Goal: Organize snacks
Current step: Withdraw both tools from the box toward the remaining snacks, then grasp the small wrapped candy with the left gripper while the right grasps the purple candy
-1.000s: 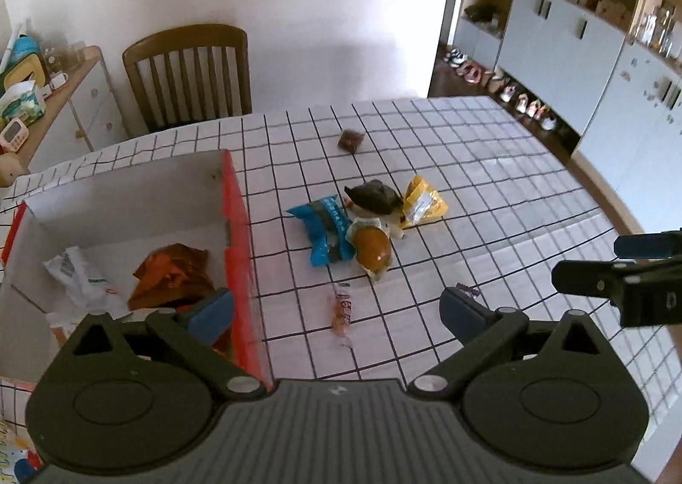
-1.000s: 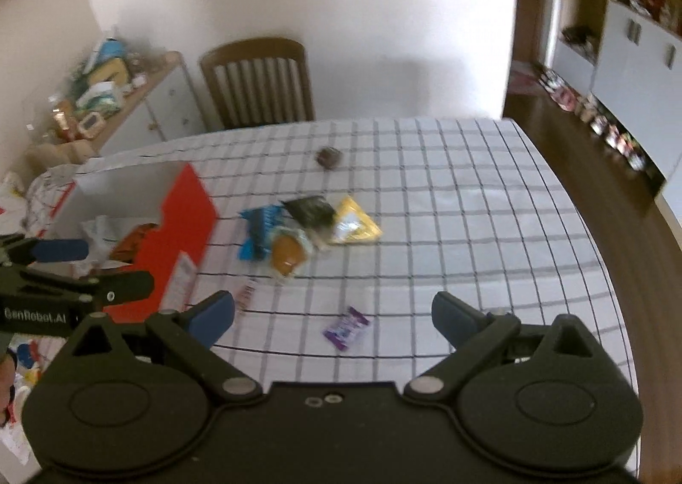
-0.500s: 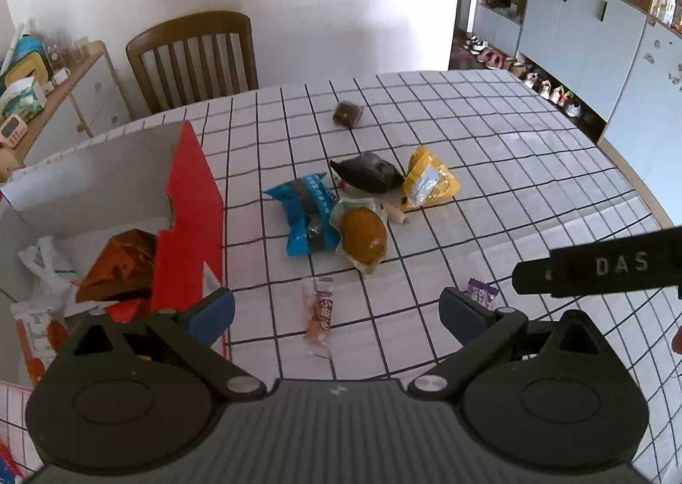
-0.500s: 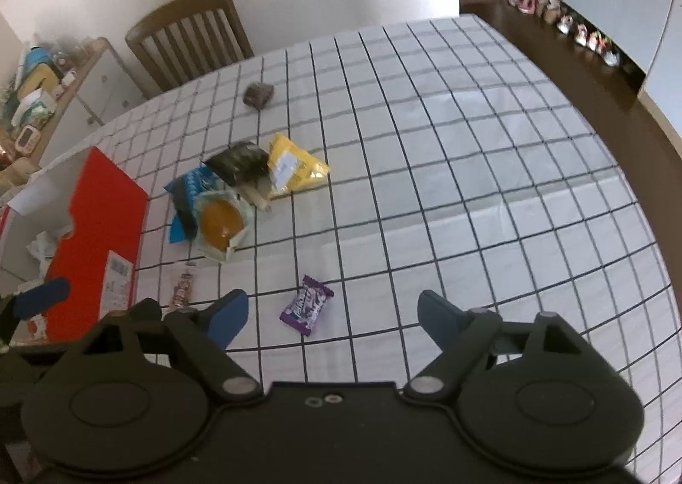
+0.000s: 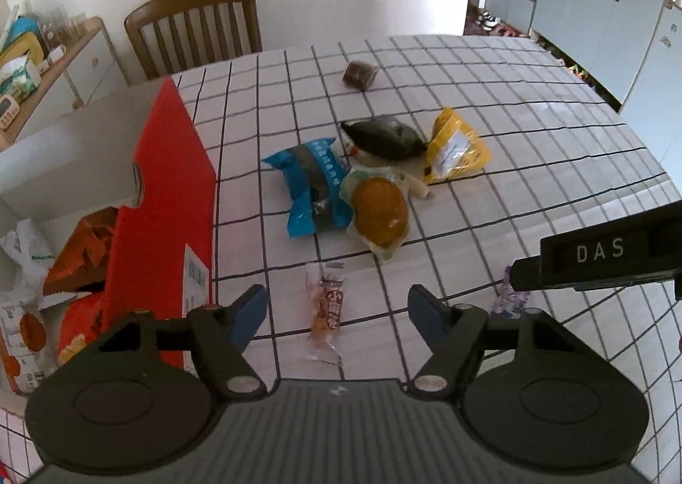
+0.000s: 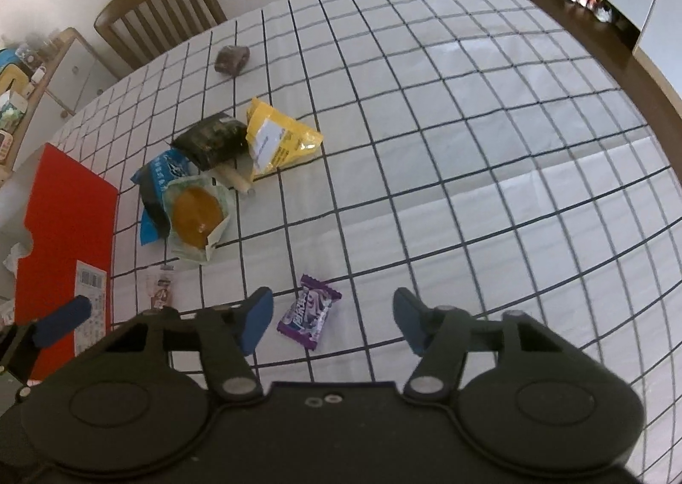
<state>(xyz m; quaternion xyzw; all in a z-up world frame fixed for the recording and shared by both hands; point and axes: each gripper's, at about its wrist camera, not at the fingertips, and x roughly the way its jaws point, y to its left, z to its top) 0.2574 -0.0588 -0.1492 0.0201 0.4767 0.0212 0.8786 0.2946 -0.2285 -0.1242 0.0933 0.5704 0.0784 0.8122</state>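
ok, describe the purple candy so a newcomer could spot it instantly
On the checked tablecloth, look nearer than the snack pile, just ahead of the right claw. The purple candy lies alone there: the only purple wrapper, small, with crimped ends.

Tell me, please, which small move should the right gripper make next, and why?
Probably lower the right gripper onto the purple candy. It is open and empty, and the candy lies loose on the tablecloth between its fingers, nearer the left one.

The right gripper (image 5: 596, 266) hides most of the purple candy (image 5: 509, 298).
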